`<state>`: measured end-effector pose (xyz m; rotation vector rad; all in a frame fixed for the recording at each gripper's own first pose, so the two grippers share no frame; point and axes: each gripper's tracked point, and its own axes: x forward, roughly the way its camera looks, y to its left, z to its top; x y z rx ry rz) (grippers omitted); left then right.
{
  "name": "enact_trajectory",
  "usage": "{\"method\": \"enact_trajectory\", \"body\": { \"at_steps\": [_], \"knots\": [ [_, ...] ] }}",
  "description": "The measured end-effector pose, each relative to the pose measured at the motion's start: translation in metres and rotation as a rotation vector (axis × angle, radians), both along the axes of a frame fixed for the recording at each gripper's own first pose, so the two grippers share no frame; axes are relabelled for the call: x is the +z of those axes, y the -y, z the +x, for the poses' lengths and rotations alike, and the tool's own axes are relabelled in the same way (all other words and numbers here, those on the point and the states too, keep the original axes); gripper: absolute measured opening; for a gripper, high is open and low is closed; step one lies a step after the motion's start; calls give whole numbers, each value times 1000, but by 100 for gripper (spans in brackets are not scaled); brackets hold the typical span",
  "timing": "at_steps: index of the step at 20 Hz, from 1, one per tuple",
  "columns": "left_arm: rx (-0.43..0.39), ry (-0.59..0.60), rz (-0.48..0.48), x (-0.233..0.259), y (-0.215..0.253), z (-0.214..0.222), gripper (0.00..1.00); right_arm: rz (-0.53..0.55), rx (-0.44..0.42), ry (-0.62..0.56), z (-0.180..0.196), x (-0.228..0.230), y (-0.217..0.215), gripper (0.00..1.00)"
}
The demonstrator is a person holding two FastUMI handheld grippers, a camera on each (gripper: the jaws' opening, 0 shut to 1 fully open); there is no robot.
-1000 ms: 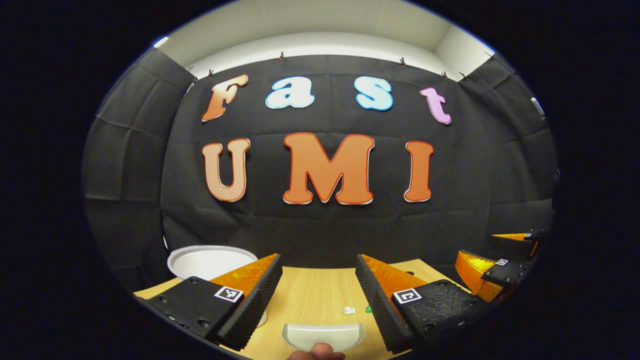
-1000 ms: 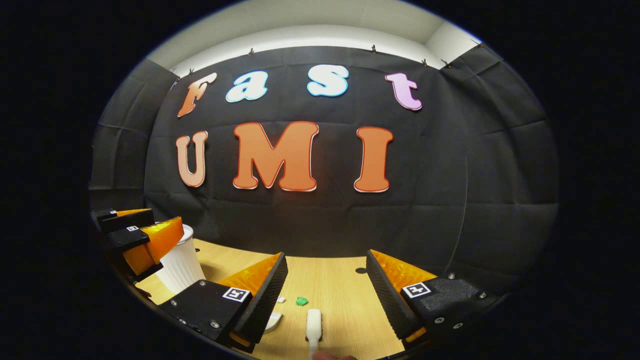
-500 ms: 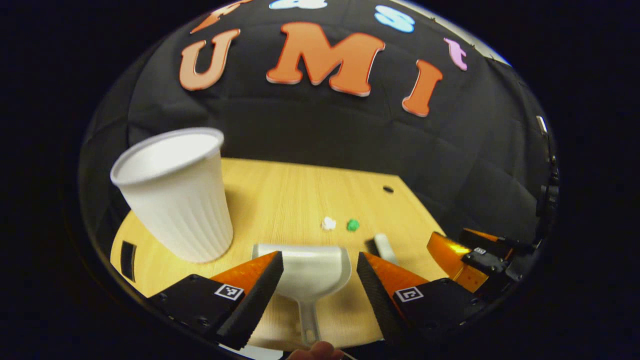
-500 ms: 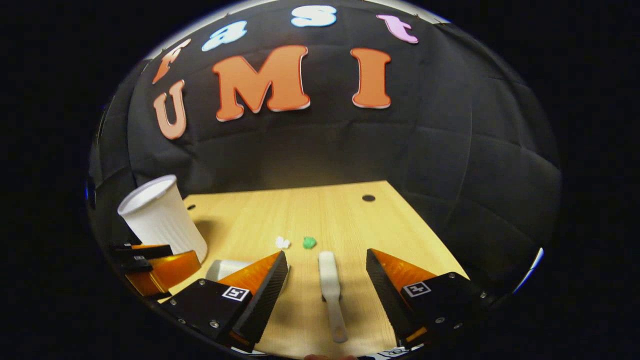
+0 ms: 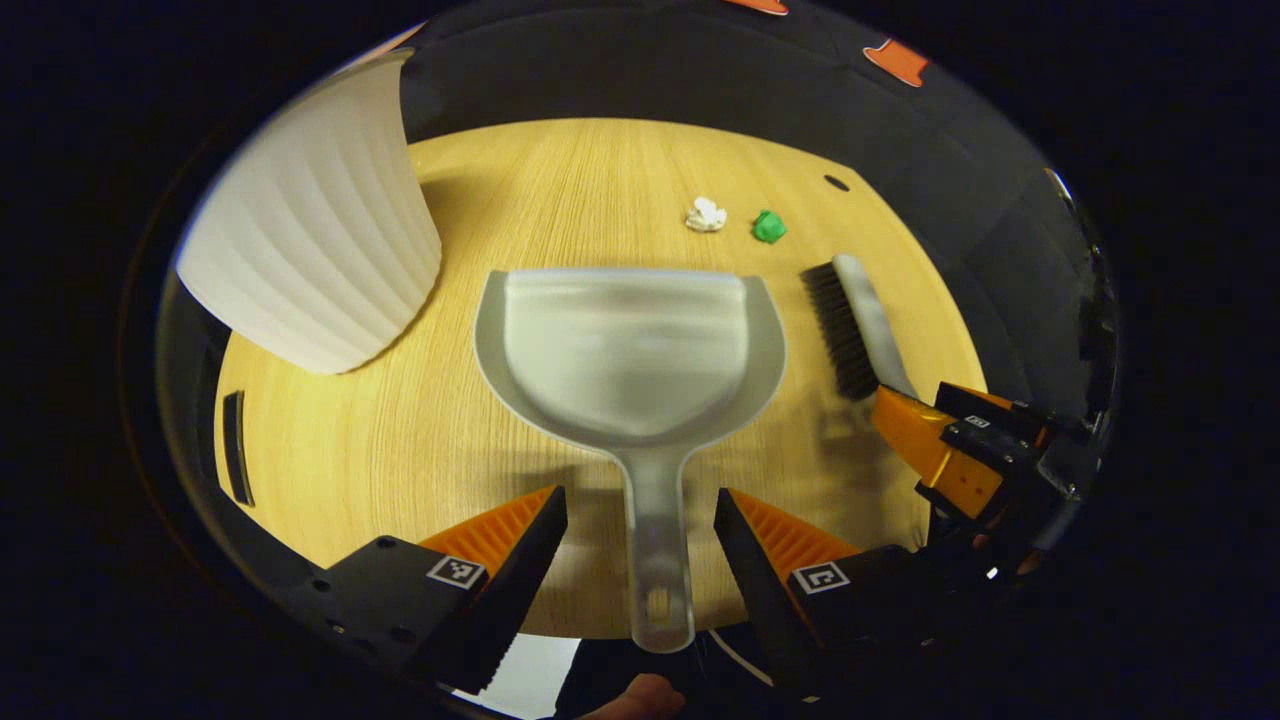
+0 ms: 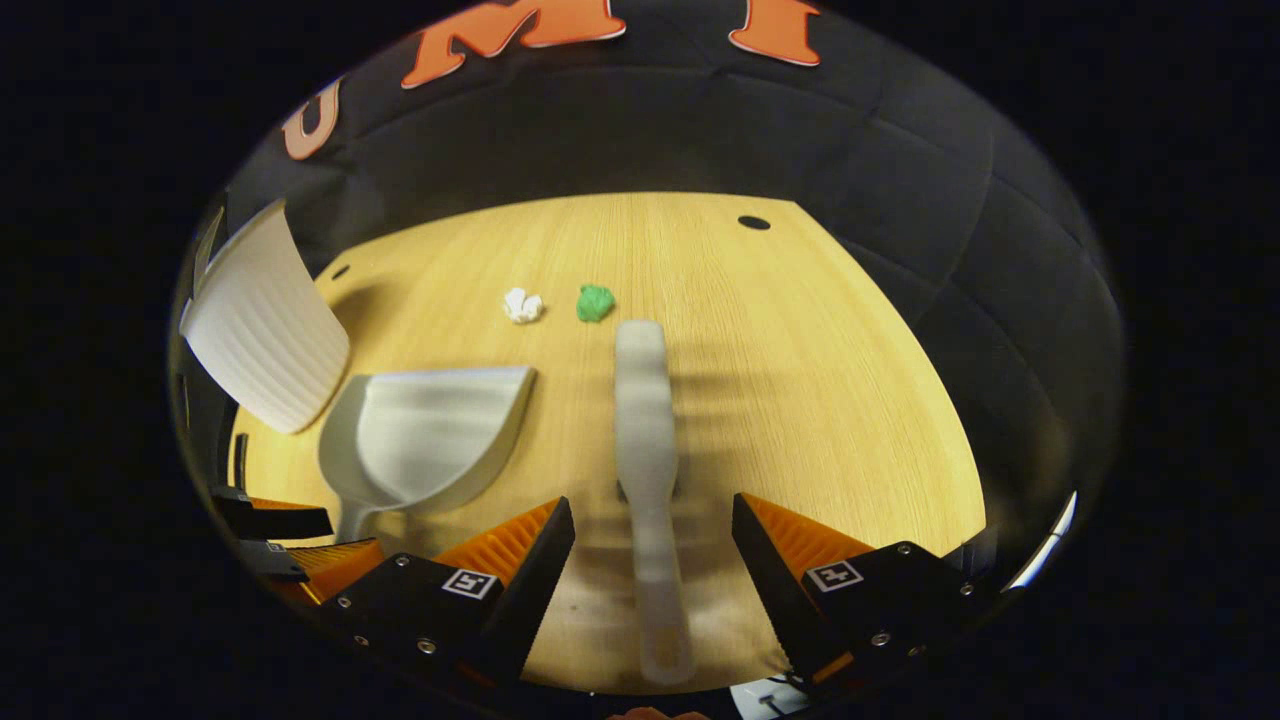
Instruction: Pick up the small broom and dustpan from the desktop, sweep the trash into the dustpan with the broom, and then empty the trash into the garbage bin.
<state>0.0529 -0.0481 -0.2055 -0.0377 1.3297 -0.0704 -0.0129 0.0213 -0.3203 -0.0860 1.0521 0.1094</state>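
Note:
A pale grey dustpan [image 5: 630, 350] lies flat on the wooden desktop [image 5: 380, 440], its handle [image 5: 655, 560] running back between the fingers of my left gripper [image 5: 640, 510], which is open above it. A white broom [image 6: 645, 440] with dark bristles [image 5: 838, 325] lies to the dustpan's right. My right gripper [image 6: 653, 520] is open, straddling the broom's handle without touching it. Beyond both tools sit a white paper scrap [image 5: 706, 214] and a green scrap [image 5: 768, 226]. The white ribbed bin [image 5: 310, 220] stands at the left. The right gripper [image 5: 950, 440] appears in the left gripper view at the right edge.
A small round hole [image 6: 753, 222] marks the desktop's far right corner, and a dark slot [image 5: 233, 460] sits near its left edge. The black cloth wall closes the back. The left gripper [image 6: 290, 540] shows low at the left of the right gripper view.
Both grippers have tipped downward and dropped closer to the desktop. The dustpan and broom handles now lie between the open fingers; the wall has slid out of the top.

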Motion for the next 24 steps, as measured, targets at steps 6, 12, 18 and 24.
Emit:
{"method": "enact_trajectory", "body": {
  "at_steps": [6,12,18,24],
  "knots": [
    [39,-105,77,40,20,105,92,-1,87,-64,21,-23,-1,96],
    [-31,-191,69,111,73,192,70,-51,32,-117,33,-39,1,92],
    [-216,-209,61,234,110,288,34,-37,31,-156,46,-40,-4,41],
    [-474,-197,71,357,138,415,33,8,82,-192,117,-31,5,37]
  ]
}}
